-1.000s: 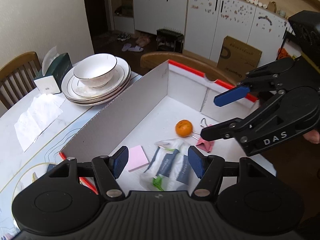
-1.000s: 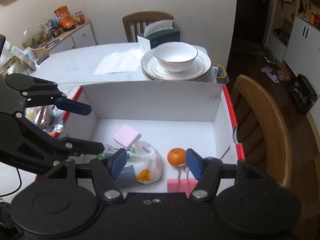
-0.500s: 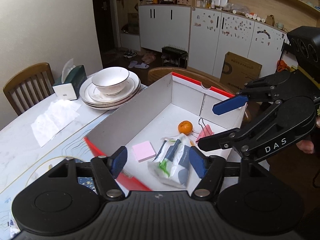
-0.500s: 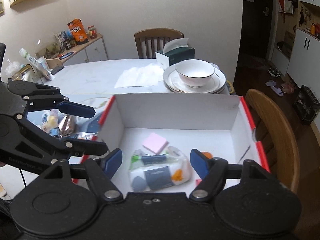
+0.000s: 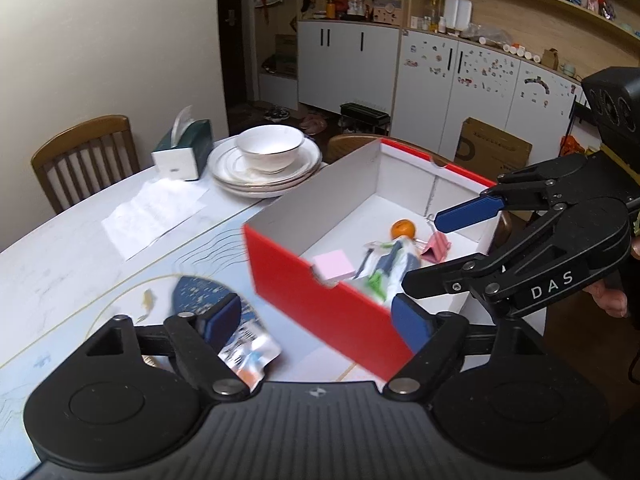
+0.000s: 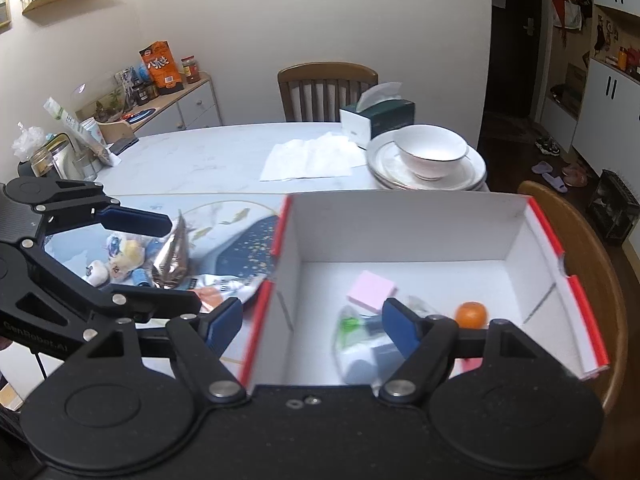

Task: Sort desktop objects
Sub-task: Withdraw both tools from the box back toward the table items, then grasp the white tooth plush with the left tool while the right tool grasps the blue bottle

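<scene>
I hold my left gripper [image 5: 316,318] over the near red wall of the box [image 5: 320,304], its jaws opening wide and gripping nothing. My right gripper [image 6: 312,324] hangs at the box's left wall, jaws wide and empty. Inside the box lie a pink sticky pad [image 6: 371,291], an orange [image 6: 471,314] and a clear bag of toiletries [image 5: 386,266]. More snack packets [image 6: 168,254] wait on the table [image 6: 224,160].

Home dining room: table [image 6: 224,160], plates [image 6: 428,172].
</scene>
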Demonstrator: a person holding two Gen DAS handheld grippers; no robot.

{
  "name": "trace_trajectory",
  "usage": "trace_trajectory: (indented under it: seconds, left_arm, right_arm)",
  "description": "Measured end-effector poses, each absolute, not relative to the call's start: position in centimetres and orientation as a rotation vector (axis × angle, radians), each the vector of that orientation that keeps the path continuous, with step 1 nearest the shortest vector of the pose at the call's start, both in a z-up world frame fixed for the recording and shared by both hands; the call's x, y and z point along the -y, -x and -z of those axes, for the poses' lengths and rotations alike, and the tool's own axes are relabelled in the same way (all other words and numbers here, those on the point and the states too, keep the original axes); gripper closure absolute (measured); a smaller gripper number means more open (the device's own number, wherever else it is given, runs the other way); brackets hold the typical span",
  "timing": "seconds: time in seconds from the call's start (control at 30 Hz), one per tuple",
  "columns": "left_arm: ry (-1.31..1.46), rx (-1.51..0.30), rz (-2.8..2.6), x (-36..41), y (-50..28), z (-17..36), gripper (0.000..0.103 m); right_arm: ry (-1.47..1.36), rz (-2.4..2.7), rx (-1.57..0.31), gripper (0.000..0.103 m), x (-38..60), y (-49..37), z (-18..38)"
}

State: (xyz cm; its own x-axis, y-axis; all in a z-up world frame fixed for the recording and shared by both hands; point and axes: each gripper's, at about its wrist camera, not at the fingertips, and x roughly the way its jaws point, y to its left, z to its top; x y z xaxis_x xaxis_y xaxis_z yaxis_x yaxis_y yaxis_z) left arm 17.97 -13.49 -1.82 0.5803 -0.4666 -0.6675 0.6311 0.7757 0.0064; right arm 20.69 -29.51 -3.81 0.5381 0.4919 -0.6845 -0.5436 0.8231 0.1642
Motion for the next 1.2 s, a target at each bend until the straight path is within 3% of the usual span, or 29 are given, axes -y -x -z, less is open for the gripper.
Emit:
trace_trajectory:
  seconds: [0.2, 0.37, 1.2]
  left_arm:
    - [-0.234, -0.703, 0.622, 9.5, -17.8, 2.1, 0.018]
    - [-0.223, -0.695, 0.604, 6.2, -17.4, 2.4, 0.001]
    - [-0.192, -0.789, 0.473, -8.5, -19.1, 9.3, 0.001]
  right_arm:
    - [0.075, -0.614, -0.797, 0.026, 26.2, -19.4, 3.7]
    - [0.076, -0.618, -0.806, 0.026, 23.2, -18.4, 4.0]
    - [0.147, -0.596, -0.865, 0.026, 9.7, -17.1, 8.4]
